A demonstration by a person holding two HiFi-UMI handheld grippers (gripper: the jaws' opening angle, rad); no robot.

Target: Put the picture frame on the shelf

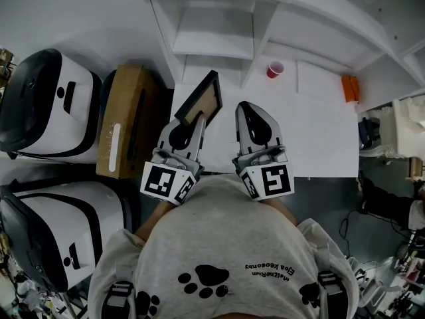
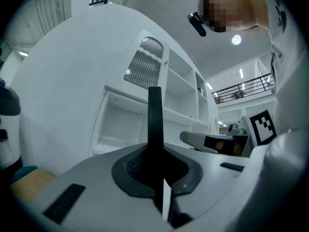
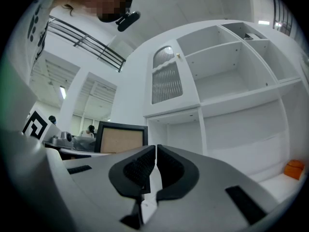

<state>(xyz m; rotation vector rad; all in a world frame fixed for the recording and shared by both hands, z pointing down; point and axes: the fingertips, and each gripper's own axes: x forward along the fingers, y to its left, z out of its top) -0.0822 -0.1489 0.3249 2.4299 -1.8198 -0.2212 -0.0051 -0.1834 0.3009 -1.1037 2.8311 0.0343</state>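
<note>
Left tongs (image 2: 157, 175): clenched on the lower edge of the picture frame (image 1: 202, 100), seen edge-on between them.
Picture frame: black border, tan panel, held in the air in front of the white shelf (image 1: 212, 32).
Right tongs (image 3: 155, 166): pressed together, empty, beside the left.
Bench (image 1: 319, 138): white, carrying a red cup (image 1: 275, 69).

The shirt (image 1: 212, 244) print seems to read "MaitreRun", upside down.

Left gripper (image 1: 197, 119), centre of head view: held level, jaws clamped on the edge of the picture frame (image 1: 207, 97). Right gripper (image 1: 247, 109) just beside it, parallel: jaws together, empty.
</note>
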